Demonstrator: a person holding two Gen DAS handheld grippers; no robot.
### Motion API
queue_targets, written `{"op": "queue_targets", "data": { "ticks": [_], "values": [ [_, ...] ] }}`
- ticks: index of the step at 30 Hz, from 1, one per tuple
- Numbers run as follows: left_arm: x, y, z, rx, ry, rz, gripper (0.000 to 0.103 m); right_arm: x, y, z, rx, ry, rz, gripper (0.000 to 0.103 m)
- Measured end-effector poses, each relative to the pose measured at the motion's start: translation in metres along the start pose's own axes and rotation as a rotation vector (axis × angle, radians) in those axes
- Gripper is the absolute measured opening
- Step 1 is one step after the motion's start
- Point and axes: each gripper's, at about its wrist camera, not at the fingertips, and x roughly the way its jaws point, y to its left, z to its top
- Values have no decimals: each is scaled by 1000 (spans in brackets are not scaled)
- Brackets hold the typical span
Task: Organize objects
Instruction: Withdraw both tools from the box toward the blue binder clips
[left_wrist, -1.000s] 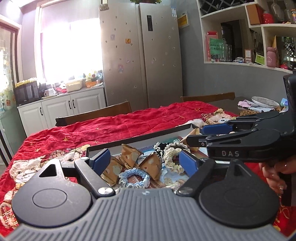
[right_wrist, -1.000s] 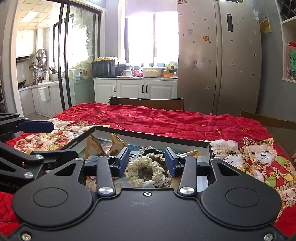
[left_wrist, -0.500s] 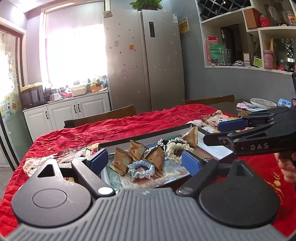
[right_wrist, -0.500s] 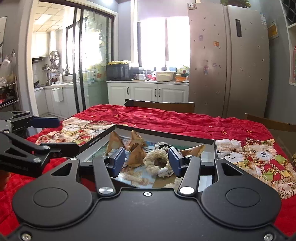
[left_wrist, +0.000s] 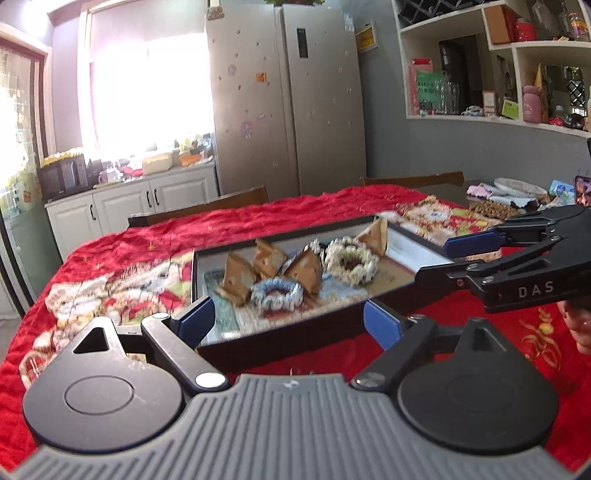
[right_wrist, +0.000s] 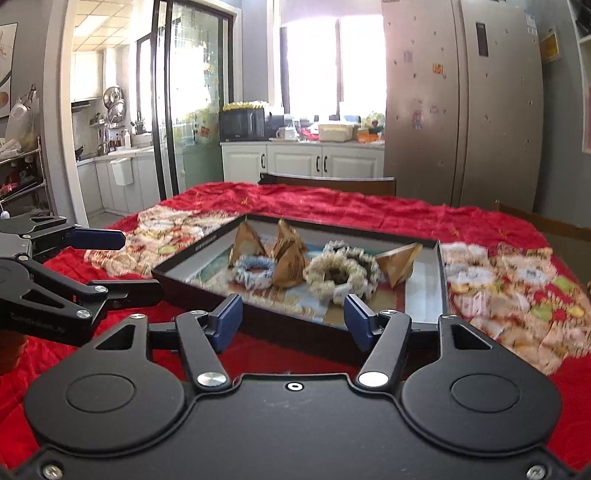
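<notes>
A shallow black box tray (left_wrist: 280, 341) (right_wrist: 207, 243) lies on the red tablecloth. In it are several brown paper pyramids (left_wrist: 303, 271) (right_wrist: 290, 262), a light blue crocheted ring (left_wrist: 277, 293) (right_wrist: 256, 269) and a cream crocheted ring (left_wrist: 351, 260) (right_wrist: 341, 275). My left gripper (left_wrist: 290, 323) is open and empty, just in front of the tray's near wall. My right gripper (right_wrist: 293, 317) is open and empty, near the tray's front edge. Each gripper shows at the side of the other's view.
The red tablecloth (right_wrist: 332, 203) with patterned patches covers the table. Wooden chair backs (right_wrist: 328, 182) stand at the far side. Plates and clutter (left_wrist: 517, 192) sit at the far right. A fridge (left_wrist: 284, 103) and cabinets stand behind.
Both grippers have pulled back from over the tray's contents to its near edge and risen; both are wider open. The objects stay in the tray.
</notes>
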Motion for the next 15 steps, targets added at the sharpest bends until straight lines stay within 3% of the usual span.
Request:
{"op": "queue_targets", "data": {
  "ticks": [5,15],
  "values": [
    [11,4,-16,-18,47,11,93,11,4,-15,-13,25,-1,69],
    [25,2,-32,1,102,7,93,34,13,-33,-54,96,-5,70]
  ]
}}
